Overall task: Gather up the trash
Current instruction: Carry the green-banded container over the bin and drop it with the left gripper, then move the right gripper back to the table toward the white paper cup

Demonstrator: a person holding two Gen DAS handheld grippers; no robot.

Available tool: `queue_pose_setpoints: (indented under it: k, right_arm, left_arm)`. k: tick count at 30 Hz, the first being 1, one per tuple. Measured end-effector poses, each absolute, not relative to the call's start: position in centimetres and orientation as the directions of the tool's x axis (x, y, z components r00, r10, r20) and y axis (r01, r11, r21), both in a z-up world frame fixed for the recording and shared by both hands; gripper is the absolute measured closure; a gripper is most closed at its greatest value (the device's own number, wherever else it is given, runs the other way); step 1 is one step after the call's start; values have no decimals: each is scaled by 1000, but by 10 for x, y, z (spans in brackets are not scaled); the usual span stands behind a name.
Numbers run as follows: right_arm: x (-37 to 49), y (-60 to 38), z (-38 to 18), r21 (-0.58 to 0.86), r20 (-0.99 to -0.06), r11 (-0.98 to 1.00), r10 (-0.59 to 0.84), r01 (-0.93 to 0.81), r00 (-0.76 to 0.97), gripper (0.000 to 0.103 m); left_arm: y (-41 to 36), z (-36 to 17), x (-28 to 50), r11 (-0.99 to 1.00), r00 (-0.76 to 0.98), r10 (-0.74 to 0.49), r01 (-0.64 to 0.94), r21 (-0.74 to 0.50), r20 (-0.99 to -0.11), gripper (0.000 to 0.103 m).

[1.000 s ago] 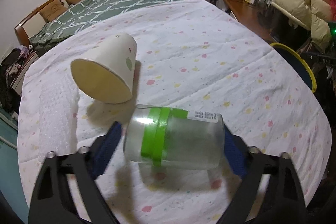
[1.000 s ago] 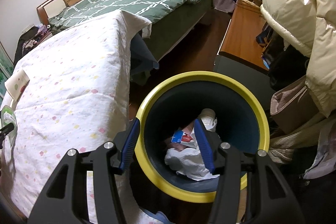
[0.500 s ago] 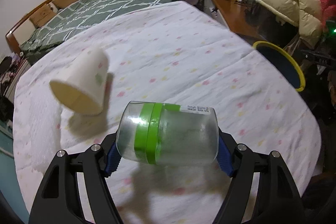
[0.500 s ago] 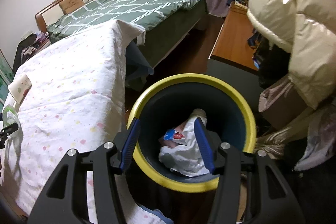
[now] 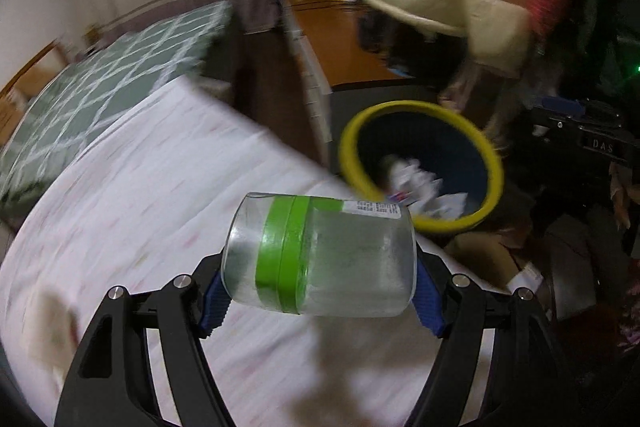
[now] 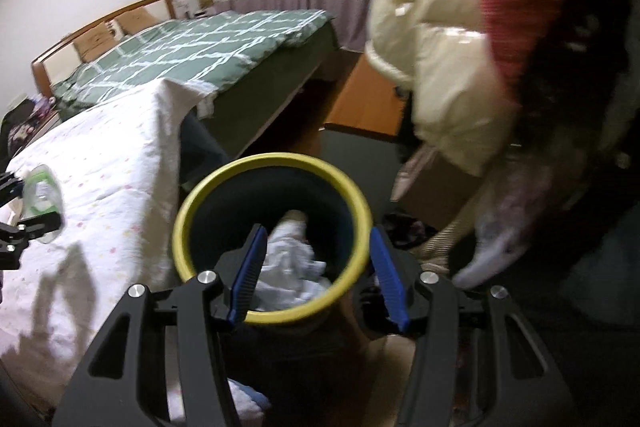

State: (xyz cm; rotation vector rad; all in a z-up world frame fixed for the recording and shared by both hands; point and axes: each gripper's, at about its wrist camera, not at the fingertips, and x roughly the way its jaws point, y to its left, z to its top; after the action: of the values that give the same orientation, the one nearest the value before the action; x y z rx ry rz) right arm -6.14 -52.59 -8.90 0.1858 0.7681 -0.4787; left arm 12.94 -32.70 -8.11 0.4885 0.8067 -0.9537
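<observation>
Left gripper: my left gripper (image 5: 320, 291) pinches the clear plastic cup (image 5: 320, 255) end to end, one blue pad on its base, the other at its mouth.
Cup's look: it lies sideways across the jaws, a cloudy see-through body, a broad bright-green band wrapped round it nearer the left end, and a small white printed label along its top edge on the right.
Cup's place: it is off the table, above the white cloth, with its shadow on the cloth at 6 o'clock from it. In my right camera it shows small at 9 o'clock (image 6: 40, 195), between black fingers.
Table: the white dotted tablecloth (image 5: 140, 187) fills the lower left; its pattern is blurred.
Paper cup: a pale blurred shape (image 5: 52, 331) sits at 8 o'clock near the frame edge; I cannot make out any detail.
Right gripper: my right gripper (image 6: 316, 275) stands spread apart with nothing between the blue pads, poised over the bin.
Bin: the dark blue trash bin (image 5: 420, 115) with its yellow rim (image 6: 272, 163) is at 1 o'clock from the held cup, just past the table edge; crumpled white paper (image 6: 288, 263) lies inside.
Far: a green checked bed (image 6: 208, 47) at 11 o'clock, a cream puffer jacket (image 6: 440, 47) hanging at 1 o'clock.
</observation>
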Motion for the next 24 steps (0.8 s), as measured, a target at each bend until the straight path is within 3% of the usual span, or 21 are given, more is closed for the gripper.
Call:
queue_pose_setpoints:
  k: [12,14,16,24]
  right_arm:
    - [-105,-546,-87,7,-706,852,-366,523,606,52]
    - [-107,-548,-88,14,-707,851,-363,525,607,52]
    - [-107,-547,-88,16,-707,850,-362,526,607,52]
    - [-93,-535,-89,18,-709,869,-338,494,619,48]
  left_arm:
    - [-494,-125,120,322,197,-479,946,38,-855,30]
    - [-507,-136,119,320,197,-462,946,45,-865,24]
    - [-510,-140,121,346,225,-454,936,62,-862,15]
    - [-426,-76,129,485,312,-559,875,3,-768,8]
